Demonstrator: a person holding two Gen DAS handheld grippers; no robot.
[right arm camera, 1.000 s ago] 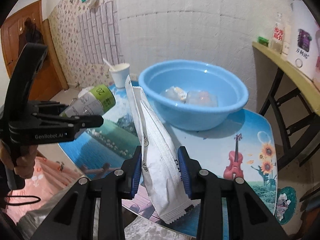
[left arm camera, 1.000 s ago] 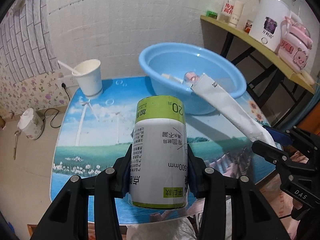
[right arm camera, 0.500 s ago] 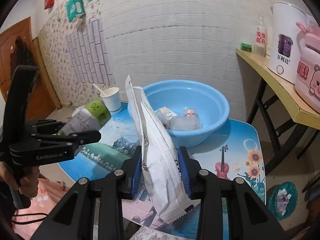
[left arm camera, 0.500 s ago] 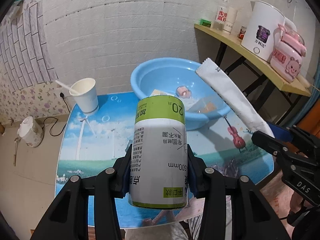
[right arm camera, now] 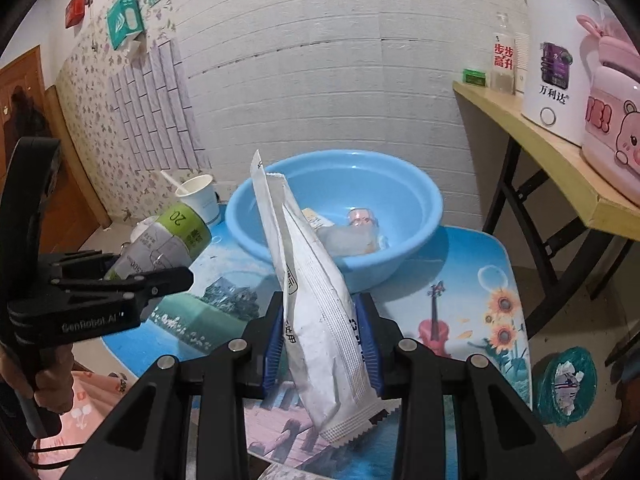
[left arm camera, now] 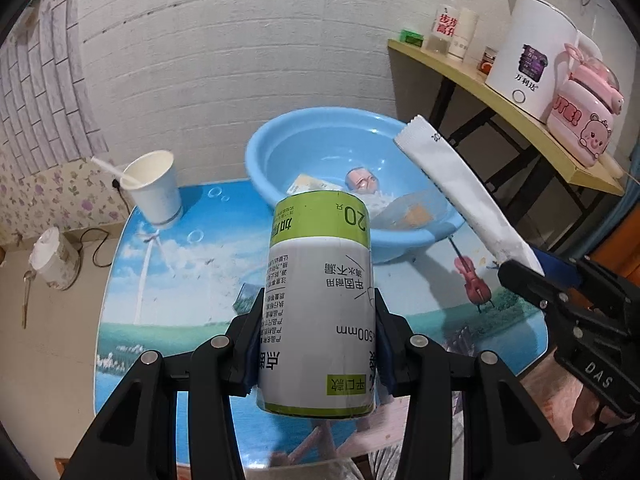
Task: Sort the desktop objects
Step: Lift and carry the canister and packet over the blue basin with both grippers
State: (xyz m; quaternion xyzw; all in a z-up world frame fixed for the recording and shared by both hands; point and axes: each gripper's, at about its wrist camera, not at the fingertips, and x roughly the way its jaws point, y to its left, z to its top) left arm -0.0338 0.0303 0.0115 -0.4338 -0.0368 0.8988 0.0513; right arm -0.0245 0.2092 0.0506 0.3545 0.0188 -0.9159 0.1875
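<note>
At the far left of the counter [left arm camera: 132, 280] a paper cup [left arm camera: 154, 188] is holding a white spoon. Next, the left hand-held gripper [left arm camera: 318, 354] is clamping a green-and-white roll [left arm camera: 318, 312] round its middle, above the counter; it is looking light and stiff. Behind, the blue basin [right arm camera: 396, 256] is holding what may be a few clear-wrapped packets. Rightward, the right hand-held gripper [right arm camera: 320, 344] is pinching a white sachet [right arm camera: 316, 300] near its lower end; soft and floppy, it is leaning toward the basin.
</note>
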